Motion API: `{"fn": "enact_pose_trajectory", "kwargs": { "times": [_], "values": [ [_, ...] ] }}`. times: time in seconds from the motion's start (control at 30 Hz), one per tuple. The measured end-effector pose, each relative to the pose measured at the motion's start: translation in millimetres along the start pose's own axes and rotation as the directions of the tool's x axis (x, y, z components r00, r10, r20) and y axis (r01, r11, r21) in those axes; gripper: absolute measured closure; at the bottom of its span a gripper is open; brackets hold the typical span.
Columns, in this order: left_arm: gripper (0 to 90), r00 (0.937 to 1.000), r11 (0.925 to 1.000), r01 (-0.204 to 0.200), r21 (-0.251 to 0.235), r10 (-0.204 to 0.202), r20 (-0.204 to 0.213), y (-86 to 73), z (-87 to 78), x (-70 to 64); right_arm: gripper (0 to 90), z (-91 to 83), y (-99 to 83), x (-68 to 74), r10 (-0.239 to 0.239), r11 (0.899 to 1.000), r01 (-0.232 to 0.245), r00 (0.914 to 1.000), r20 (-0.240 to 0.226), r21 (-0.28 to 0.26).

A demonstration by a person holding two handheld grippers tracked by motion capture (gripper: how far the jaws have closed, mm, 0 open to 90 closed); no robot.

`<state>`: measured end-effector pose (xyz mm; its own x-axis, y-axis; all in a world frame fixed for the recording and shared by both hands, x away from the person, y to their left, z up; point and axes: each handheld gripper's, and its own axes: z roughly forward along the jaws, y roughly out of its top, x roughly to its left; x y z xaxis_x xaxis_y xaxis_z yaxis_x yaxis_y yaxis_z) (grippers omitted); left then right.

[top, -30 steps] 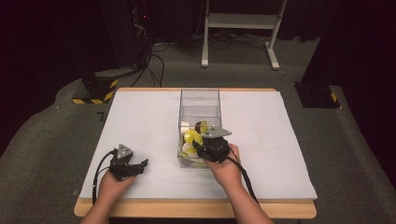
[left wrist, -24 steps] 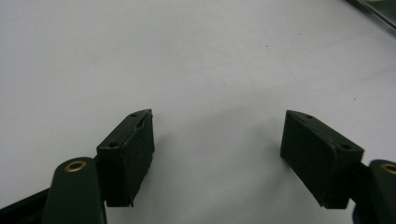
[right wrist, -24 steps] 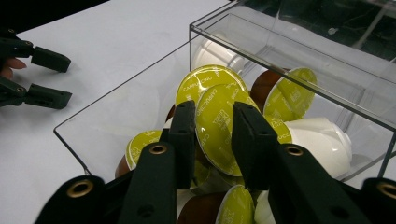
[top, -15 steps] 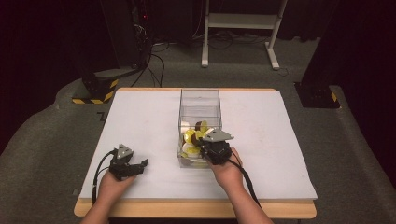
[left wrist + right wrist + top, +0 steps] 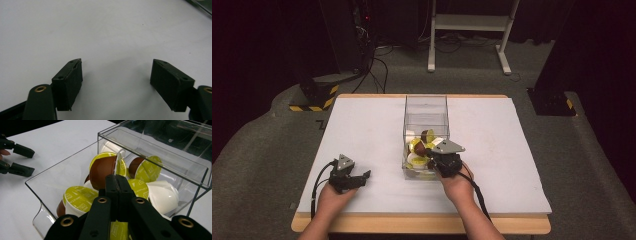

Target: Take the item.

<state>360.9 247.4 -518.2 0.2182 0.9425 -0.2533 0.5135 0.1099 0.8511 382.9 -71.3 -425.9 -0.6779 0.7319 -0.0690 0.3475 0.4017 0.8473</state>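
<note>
Right gripper view: jaws clenched on brown capsule (image 5: 102, 171), lime lid edge-on, axis roughly level over clear box (image 5: 150, 152). High view: left gripper (image 5: 357, 178) released, resting apart.

The high view looks forward and down from above the person's side onto the whole white-topped wooden table (image 5: 362, 130), with dark floor beyond it. The left gripper view rides on the left hand-held gripper (image 5: 116, 80) and looks low and very close along its two black jaws at the bare tabletop. The right gripper view rides on the right hand-held gripper (image 5: 116, 187), very near, looking down into the clear plastic rectangular box (image 5: 155, 152) of round coffee capsules (image 5: 80, 198). That box (image 5: 425, 107) also appears mid-table in the high view. The right gripper view also catches the left hand-held gripper (image 5: 15, 158) at its left edge, seen in the high view (image 5: 357, 177) too.
</note>
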Motion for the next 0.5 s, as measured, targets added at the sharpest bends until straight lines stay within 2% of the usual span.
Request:
{"fn": "enact_pose_trajectory", "kwargs": {
  "times": [0.4, 0.5],
  "values": [
    [26.0, 1.0000, 1.0000, 0.000, 0.000, 0.000, 0.000, 0.0, 0.0, 0.0, 90.0, -5.8, -4.0, -3.0, 0.013, 0.999, -0.013, 0.9999, -0.006, -0.041],
    [26.1, 1.0000, 1.0000, -0.006, 0.003, 0.006, 0.000, 0.1, -0.2, 0.4, 90.0, -10.2, -4.9, -4.6, 0.017, 0.997, -0.018, 0.9998, -0.012, -0.069]
  ]
}}
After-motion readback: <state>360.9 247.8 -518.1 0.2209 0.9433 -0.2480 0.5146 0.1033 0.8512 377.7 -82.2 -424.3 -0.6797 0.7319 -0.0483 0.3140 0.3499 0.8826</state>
